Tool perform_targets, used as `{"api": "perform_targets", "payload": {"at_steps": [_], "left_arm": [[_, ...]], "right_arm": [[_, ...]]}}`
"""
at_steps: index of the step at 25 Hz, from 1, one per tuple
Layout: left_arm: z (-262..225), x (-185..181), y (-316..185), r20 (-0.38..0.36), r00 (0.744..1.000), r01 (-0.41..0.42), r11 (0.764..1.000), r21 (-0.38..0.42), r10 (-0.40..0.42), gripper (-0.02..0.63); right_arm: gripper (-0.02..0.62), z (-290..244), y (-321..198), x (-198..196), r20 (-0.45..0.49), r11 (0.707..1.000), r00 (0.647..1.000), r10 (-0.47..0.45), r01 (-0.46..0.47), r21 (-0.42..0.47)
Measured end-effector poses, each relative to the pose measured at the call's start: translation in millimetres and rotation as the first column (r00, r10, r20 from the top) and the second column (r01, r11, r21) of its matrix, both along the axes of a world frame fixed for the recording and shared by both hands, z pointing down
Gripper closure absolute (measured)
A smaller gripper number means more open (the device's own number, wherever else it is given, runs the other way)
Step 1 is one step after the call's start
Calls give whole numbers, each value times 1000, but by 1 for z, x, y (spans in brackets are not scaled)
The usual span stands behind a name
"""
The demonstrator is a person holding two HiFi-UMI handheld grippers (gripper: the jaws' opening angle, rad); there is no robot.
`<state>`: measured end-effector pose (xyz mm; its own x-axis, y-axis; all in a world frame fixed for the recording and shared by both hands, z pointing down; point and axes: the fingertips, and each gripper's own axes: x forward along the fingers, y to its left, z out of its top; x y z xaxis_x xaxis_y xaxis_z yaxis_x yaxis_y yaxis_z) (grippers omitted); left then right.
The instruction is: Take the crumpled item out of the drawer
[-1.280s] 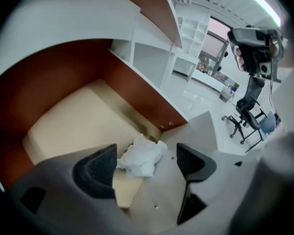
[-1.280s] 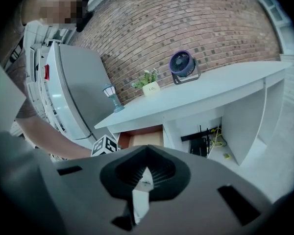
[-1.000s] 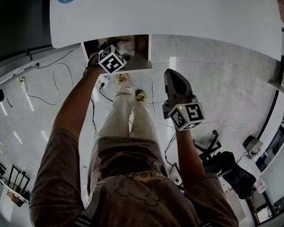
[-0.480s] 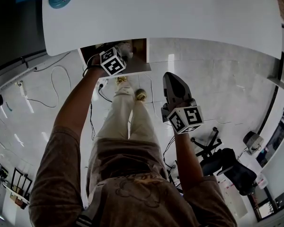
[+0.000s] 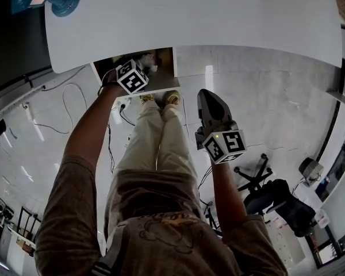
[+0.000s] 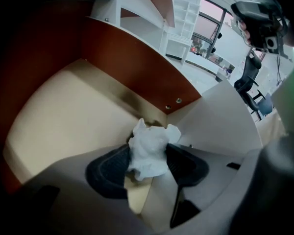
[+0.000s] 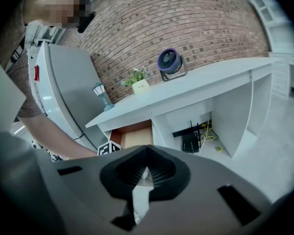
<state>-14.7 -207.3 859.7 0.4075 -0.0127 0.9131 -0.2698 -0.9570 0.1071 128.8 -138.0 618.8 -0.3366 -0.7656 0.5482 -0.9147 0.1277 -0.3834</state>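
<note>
The crumpled item, a white paper wad (image 6: 149,151), lies near the front corner of the open wooden drawer (image 6: 73,116). My left gripper (image 6: 148,147) reaches steeply down into that drawer. Its jaws have just been closing, and both dark pads (image 6: 110,168) now press the wad's sides. From the head view, only the left gripper's marker cube (image 5: 132,76) shows over the drawer (image 5: 161,88), with a bit of the wad (image 5: 148,59) beside it. My right gripper (image 5: 207,95) hovers apart, over the floor right of the drawer, shut and empty (image 7: 146,173).
The drawer hangs under a long white desk (image 5: 218,16) against a brick wall. On it stand a blue fan (image 7: 169,62), a potted plant (image 7: 139,82) and a blue lamp (image 7: 102,97). A router and cables (image 7: 191,141) sit below. An office chair (image 5: 256,180) stands at the right.
The left gripper has sunk slightly deeper into the drawer around the paper wad. The person's feet have stepped closer to the desk. The right gripper has stayed in place.
</note>
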Motion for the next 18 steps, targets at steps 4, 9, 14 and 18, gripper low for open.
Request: {"api": "perform_targets", "payload": {"at_steps": [4, 9, 14, 18], "left_arm": [[-10, 3, 4, 5, 1000, 4, 1000, 9, -4, 390], [-28, 0, 0, -2, 999, 45, 998, 32, -45, 414], [-57, 5, -2, -32, 995, 92, 994, 57, -90, 428], [-83, 9, 1, -61, 991, 125, 990, 57, -122, 445]], "right_arm": [[598, -4, 2, 6, -2, 1000, 1000, -19, 19, -4], [598, -12, -6, 7, 9, 999, 999, -37, 37, 11], [598, -28, -11, 7, 7, 997, 997, -73, 73, 35], [598, -42, -17, 6, 3, 994, 996, -94, 94, 58]]}}
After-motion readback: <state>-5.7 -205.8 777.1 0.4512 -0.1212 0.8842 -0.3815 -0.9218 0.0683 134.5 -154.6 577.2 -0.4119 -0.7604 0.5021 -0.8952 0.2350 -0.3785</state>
